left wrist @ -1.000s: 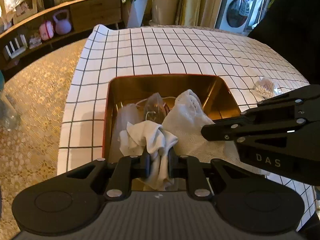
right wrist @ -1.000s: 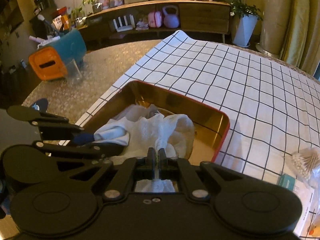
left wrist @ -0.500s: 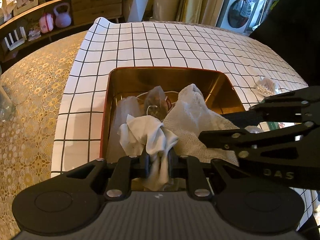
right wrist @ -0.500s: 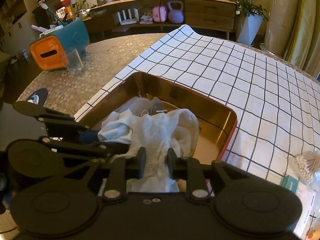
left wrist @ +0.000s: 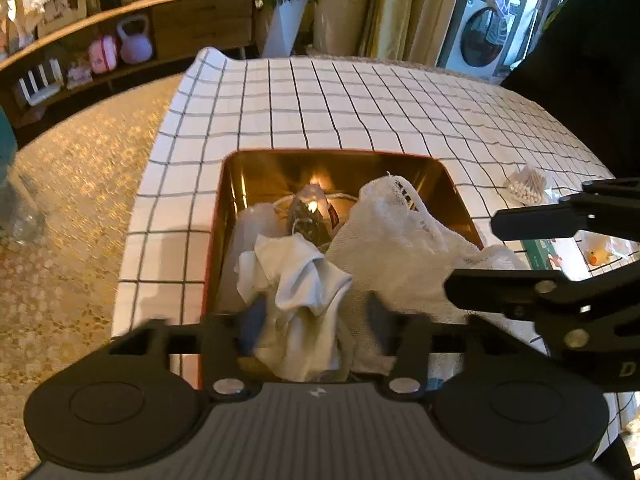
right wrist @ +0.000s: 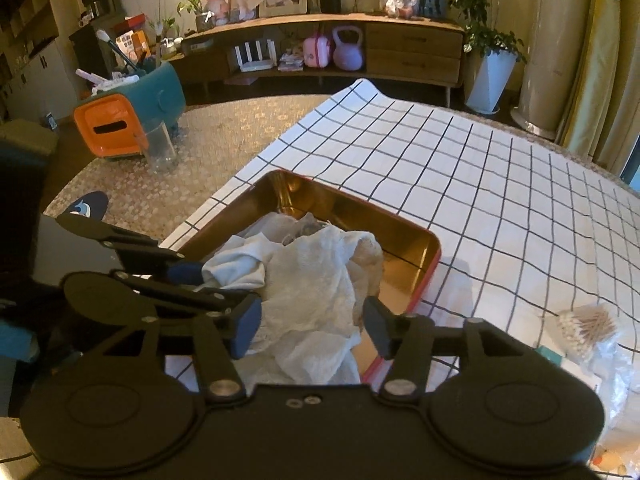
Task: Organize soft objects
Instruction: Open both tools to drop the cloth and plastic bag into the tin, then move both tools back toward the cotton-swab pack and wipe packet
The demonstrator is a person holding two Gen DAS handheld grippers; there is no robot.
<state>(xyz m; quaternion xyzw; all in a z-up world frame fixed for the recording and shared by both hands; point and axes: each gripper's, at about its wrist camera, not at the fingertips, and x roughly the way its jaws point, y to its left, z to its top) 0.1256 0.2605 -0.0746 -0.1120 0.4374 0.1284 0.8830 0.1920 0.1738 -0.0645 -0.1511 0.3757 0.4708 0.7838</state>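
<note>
The soft cloths lie heaped in a gold-lined tin tray [left wrist: 456, 196] with a red outer rim, which sits on the bench under a white tablecloth [left wrist: 360, 108] with a black grid. A smooth white cloth [left wrist: 296, 280] is bunched at the near left of the tray, and a lacy white cloth [left wrist: 396, 240] rises beside it on the right, its near part spilling over the tray's near edge. Behind them in the tray lie a crumpled clear bag [left wrist: 310, 216] and other pale material too blurred to name.

The left tool [left wrist: 312, 316] has its jaws spread, with the smooth cloth sitting loose between them. The right tool [right wrist: 312, 322] is spread as well, its jaws standing on either side of the lacy cloth [right wrist: 320, 292]; whether they touch it cannot be told. In the right wrist view the left tool [right wrist: 168, 272] reaches in from the left beside the smooth cloth [right wrist: 244, 260].

A bundle of cotton swabs [right wrist: 588, 324] in clear wrap lies on the tablecloth, well to the right of the tray [right wrist: 420, 280].
</note>
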